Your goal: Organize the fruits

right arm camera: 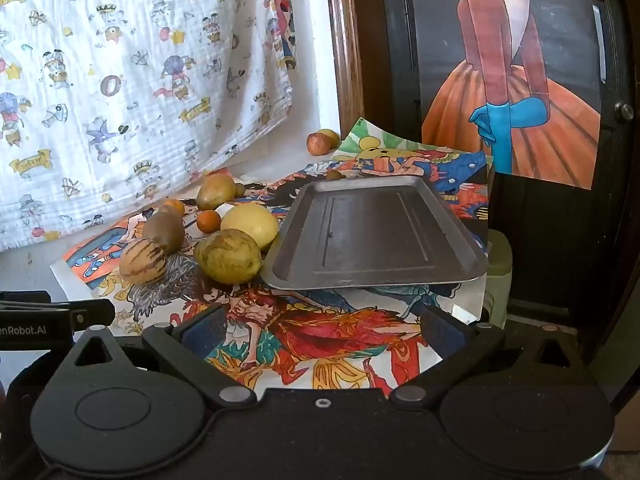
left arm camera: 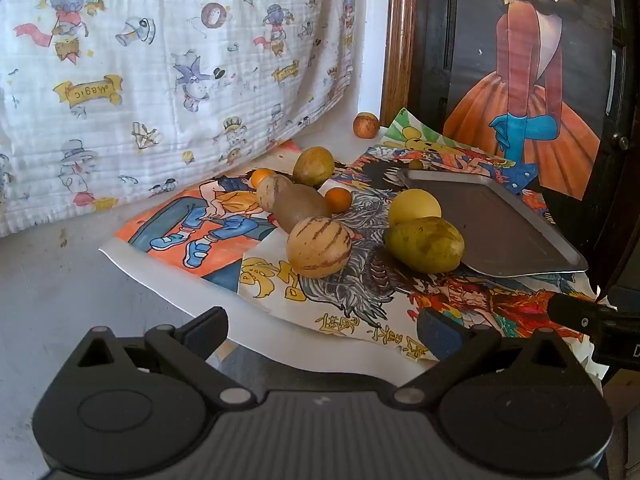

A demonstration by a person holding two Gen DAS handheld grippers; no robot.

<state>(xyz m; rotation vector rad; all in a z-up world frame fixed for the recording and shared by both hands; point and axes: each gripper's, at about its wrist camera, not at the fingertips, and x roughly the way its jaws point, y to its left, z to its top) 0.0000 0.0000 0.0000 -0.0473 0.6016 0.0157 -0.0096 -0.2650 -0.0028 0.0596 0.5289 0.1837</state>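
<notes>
On a table spread with cartoon posters [right arm camera: 328,332], fruits [right arm camera: 228,256] cluster left of a metal tray [right arm camera: 372,276]. The left gripper [left arm camera: 320,332] and right gripper [right arm camera: 320,330] hang spread and empty, short of both.

Open run of comic-printed paper sheets [right arm camera: 320,344] lay in front of the shallow grey metal tray [right arm camera: 376,232], itself bare inside. Crowded on its left edge by a mottled green-yellow mango [right arm camera: 228,256] and a smooth yellow round fruit [right arm camera: 250,220], touching. Hemmed behind by the cartoon-printed white cloth [left arm camera: 160,80] and dark door [right arm camera: 560,240].
</notes>
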